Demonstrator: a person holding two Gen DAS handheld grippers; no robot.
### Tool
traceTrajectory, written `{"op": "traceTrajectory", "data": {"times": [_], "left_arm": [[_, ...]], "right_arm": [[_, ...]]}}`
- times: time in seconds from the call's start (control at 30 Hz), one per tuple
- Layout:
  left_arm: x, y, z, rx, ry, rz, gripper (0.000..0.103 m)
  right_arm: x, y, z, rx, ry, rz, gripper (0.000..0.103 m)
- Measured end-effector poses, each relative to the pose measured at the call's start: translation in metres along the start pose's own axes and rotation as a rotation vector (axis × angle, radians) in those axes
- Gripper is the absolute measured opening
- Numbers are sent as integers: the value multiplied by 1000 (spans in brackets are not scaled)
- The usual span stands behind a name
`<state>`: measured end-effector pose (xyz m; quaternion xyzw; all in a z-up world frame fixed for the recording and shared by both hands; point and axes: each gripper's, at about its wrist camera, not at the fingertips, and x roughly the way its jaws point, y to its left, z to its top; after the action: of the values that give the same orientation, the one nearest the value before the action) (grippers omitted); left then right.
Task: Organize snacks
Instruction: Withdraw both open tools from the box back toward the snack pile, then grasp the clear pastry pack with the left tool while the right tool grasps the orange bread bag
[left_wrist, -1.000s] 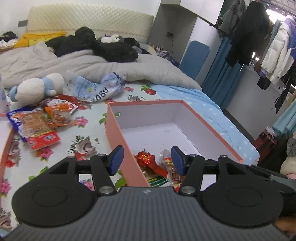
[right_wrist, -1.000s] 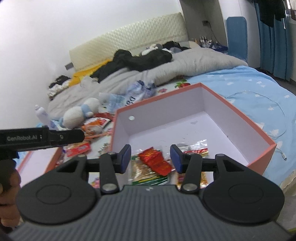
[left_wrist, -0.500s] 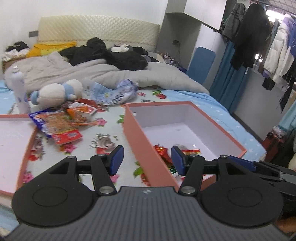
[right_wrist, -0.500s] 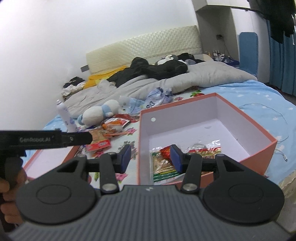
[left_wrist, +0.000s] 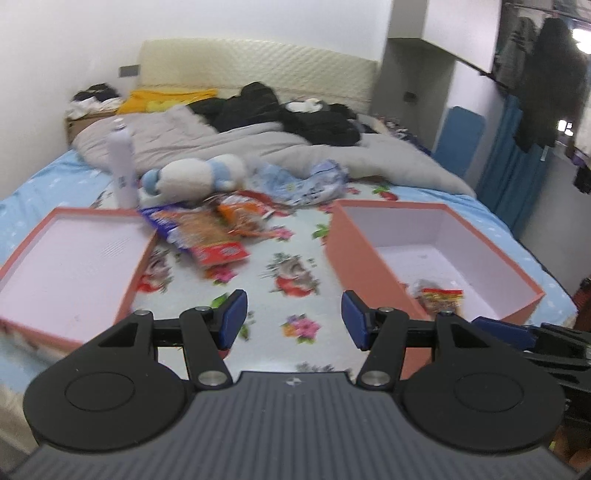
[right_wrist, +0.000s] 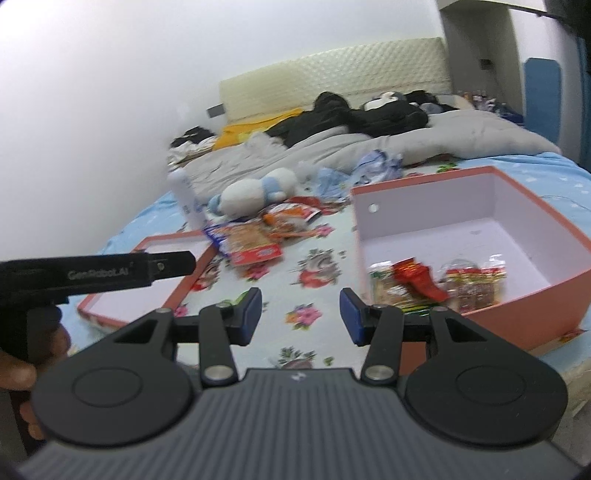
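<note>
A deep pink box (left_wrist: 491, 221) (right_wrist: 535, 206) stands on the bed at the right with several snack packets (right_wrist: 417, 282) (left_wrist: 441, 297) in its near corner. A pile of loose snack packets (left_wrist: 218, 232) (right_wrist: 258, 240) lies on the floral sheet between the box and a shallow pink lid (left_wrist: 74, 258) (right_wrist: 147, 273) at the left. My left gripper (left_wrist: 293, 321) is open and empty above the sheet. My right gripper (right_wrist: 301, 314) is open and empty, also above the sheet. The left gripper's body shows at the left of the right wrist view (right_wrist: 96, 273).
A white and blue plush toy (left_wrist: 192, 175) (right_wrist: 258, 188), a white bottle (left_wrist: 122, 166) (right_wrist: 186, 201) and a crumpled blue bag (left_wrist: 314, 181) lie behind the snacks. A grey duvet (left_wrist: 258, 144) and dark clothes (left_wrist: 295, 118) cover the far bed. Curtains hang at the right.
Both grippers have pulled back and swung left from over the box. The lid and loose snack pile have come into view. Both stay open and empty.
</note>
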<state>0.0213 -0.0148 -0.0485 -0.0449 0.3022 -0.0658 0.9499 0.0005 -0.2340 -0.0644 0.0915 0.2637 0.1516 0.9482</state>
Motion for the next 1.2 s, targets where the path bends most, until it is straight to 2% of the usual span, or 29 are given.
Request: {"op": "traceTrajectory", "data": {"times": [0.13, 0.3, 0.5, 0.67, 0.8, 0.87, 0.97, 1.2], "left_arm": [[1, 21, -9, -55, 34, 15, 68], [15, 42, -17, -94, 70, 34, 68], [51, 68, -9, -165, 89, 30, 68], [86, 90, 4, -233, 90, 22, 68], [121, 107, 15, -292, 102, -1, 66], [139, 114, 20, -319, 110, -7, 66], [167, 126, 23, -362, 124, -13, 65], [228, 153, 24, -445, 157, 0, 62]], "right_arm": [[5, 14, -6, -27, 10, 27, 50], [25, 22, -9, -56, 36, 43, 50], [57, 25, 0, -92, 35, 39, 50], [96, 20, 21, -105, 50, 44, 50], [129, 13, 40, -93, 66, 66, 62], [148, 11, 50, -89, 77, 76, 77], [179, 9, 65, -94, 79, 85, 92], [266, -3, 94, -75, 131, 132, 92]]}}
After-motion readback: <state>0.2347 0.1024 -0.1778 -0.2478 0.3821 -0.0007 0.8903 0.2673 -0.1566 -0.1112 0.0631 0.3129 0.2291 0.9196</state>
